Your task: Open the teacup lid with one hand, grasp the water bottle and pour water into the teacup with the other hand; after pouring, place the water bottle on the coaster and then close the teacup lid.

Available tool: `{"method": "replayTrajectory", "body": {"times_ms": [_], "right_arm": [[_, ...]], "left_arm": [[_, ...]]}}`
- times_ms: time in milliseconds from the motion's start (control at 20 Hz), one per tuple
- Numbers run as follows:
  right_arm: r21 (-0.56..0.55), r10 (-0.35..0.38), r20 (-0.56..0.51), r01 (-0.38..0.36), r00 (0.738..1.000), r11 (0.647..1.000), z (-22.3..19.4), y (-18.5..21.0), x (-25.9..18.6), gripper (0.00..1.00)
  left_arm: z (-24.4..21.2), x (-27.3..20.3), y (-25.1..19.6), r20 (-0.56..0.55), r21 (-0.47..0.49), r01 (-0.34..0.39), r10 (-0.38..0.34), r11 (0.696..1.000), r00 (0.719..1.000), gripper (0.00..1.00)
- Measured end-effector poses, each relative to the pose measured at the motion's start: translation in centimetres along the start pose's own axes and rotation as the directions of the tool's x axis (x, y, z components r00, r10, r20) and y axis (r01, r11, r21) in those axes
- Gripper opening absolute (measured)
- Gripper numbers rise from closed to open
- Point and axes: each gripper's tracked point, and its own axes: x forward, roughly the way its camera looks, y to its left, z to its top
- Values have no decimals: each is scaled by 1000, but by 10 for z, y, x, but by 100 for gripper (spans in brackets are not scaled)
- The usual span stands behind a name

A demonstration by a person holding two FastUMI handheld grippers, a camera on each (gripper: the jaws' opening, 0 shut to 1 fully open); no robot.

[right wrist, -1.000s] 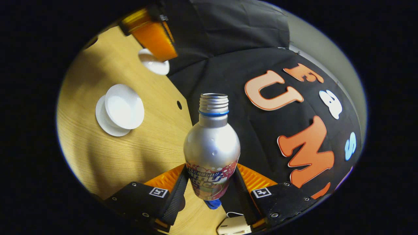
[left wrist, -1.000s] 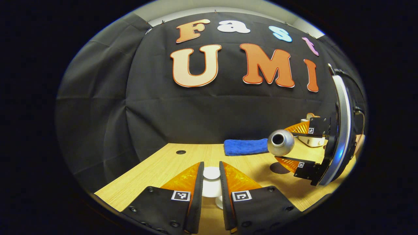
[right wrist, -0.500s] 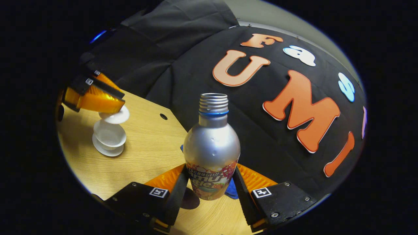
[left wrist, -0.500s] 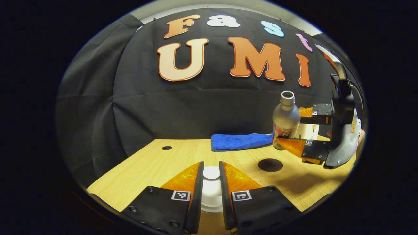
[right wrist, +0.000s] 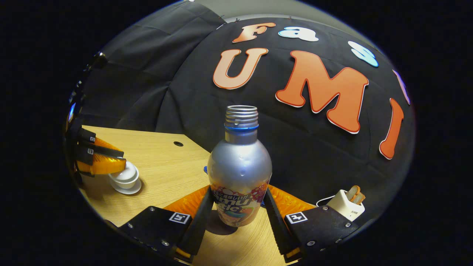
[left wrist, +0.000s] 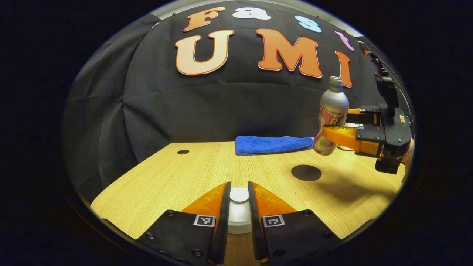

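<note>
My left gripper (left wrist: 239,187) is shut on the knob of the white teacup lid (left wrist: 239,194). The lid sits low over the white teacup (right wrist: 125,176) on its saucer (right wrist: 127,189); I cannot tell whether lid and cup touch. My right gripper (right wrist: 238,195) is shut on the silver water bottle (right wrist: 239,166), which stands upright with no cap. In the left gripper view the water bottle (left wrist: 332,118) hangs just above the table, behind and to the right of the dark round coaster (left wrist: 306,172), held by the right gripper (left wrist: 343,133). The left gripper (right wrist: 99,159) is at the far left of the right gripper view.
A folded blue towel (left wrist: 273,145) lies at the back of the wooden table (left wrist: 177,177). A small white toaster with bread (right wrist: 345,205) stands at the back right. A cable hole (left wrist: 183,152) sits near the back left.
The bottle has swung from tipped over the cup to upright and has moved right, toward the coaster. My left gripper has lowered the lid down onto or just above the teacup.
</note>
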Motion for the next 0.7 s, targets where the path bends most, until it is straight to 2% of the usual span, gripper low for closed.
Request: {"method": "replayTrajectory", "body": {"times_ms": [100, 150, 200, 250, 300, 350, 450, 500, 550, 700], "right_arm": [[30, 4, -7, -3, 1000, 1000, -2, -1, 1, 79], [45, 7, -9, -7, 1000, 999, -4, -1, 3, 79], [60, 10, -12, -10, 1000, 998, -5, -1, 4, 79], [74, 16, -13, -15, 1000, 997, -7, 0, 5, 79], [87, 17, -16, -15, 1000, 996, -9, 0, 7, 79], [101, 20, -20, -18, 1000, 995, -12, 1, 10, 79], [131, 26, -42, -21, 999, 991, -19, 4, 15, 79], [144, 27, -57, -19, 998, 989, -24, 6, 21, 79], [155, 30, -69, -19, 997, 988, -28, 8, 26, 79], [196, 36, -110, -13, 993, 980, -47, 8, 34, 79]], "left_arm": [[-5, 3, 2, -17, 2, -7, 7, 1000, 1000, 32], [-3, 2, 1, -6, 1, -5, 5, 1000, 1000, 37], [-2, 3, 1, -3, -3, -4, 4, 1000, 1000, 32], [-5, 2, 1, -9, 3, -3, 3, 1000, 1000, 32], [-5, 3, 1, -7, 1, -3, 3, 1000, 1000, 36], [-3, 2, 0, -7, 1, -1, 1, 1000, 1000, 30], [-4, 3, 0, -7, 4, -1, 1, 1000, 1000, 40], [-2, 3, 1, -3, 3, -3, 3, 1000, 1000, 37], [0, 4, 2, 10, 1, -10, 10, 1000, 1000, 39], [14, 0, 4, 56, 2, -17, 17, 1000, 998, 50]]}}
